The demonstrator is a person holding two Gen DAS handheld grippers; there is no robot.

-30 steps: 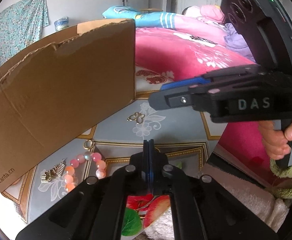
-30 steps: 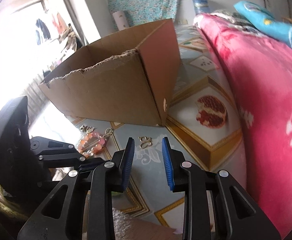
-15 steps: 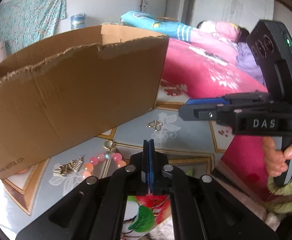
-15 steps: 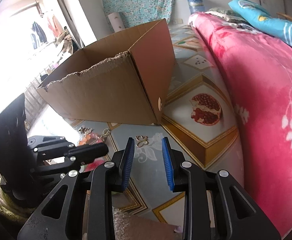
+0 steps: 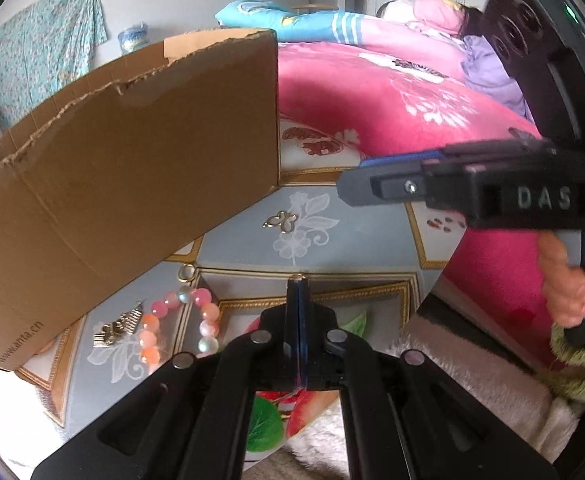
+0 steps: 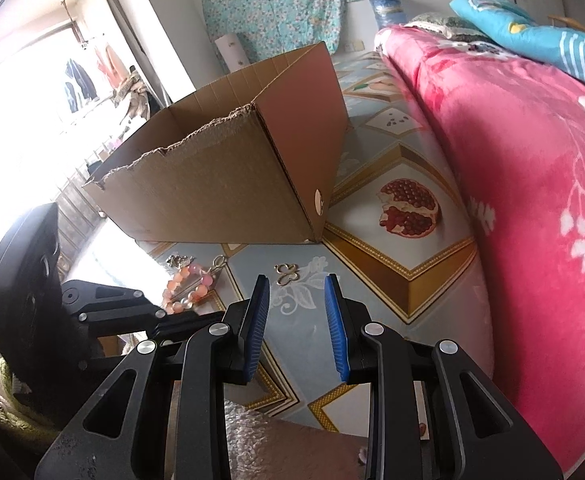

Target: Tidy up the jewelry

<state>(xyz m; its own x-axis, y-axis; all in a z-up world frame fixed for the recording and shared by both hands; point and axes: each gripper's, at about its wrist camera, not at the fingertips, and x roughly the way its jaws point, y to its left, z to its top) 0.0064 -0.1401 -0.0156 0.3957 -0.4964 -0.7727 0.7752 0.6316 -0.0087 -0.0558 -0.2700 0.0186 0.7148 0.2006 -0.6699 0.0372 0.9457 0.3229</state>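
A small gold butterfly charm (image 5: 279,221) (image 6: 287,272) lies on the patterned mat in front of a brown cardboard box (image 5: 124,184) (image 6: 220,192). Left of it lie a gold ring (image 5: 187,272) (image 6: 219,261), a pink bead bracelet (image 5: 149,338) (image 6: 180,278) and a metal hair clip (image 5: 118,324) (image 6: 179,260). My left gripper (image 5: 299,280) (image 6: 196,317) is shut with nothing in it, near the bracelet. My right gripper (image 6: 296,280) (image 5: 352,178) hovers open just short of the butterfly, holding nothing.
A thick pink blanket (image 5: 372,100) (image 6: 532,160) rises along the right of the mat. A person's hand (image 5: 568,292) with a green cuff grips the right gripper's handle. Fluffy pale fabric (image 5: 472,368) lies at the near edge. The box's open top has torn edges.
Both views swayed a little and came back to much the same aim. Neither gripper's jaws changed, and the jewelry stayed where it lay.
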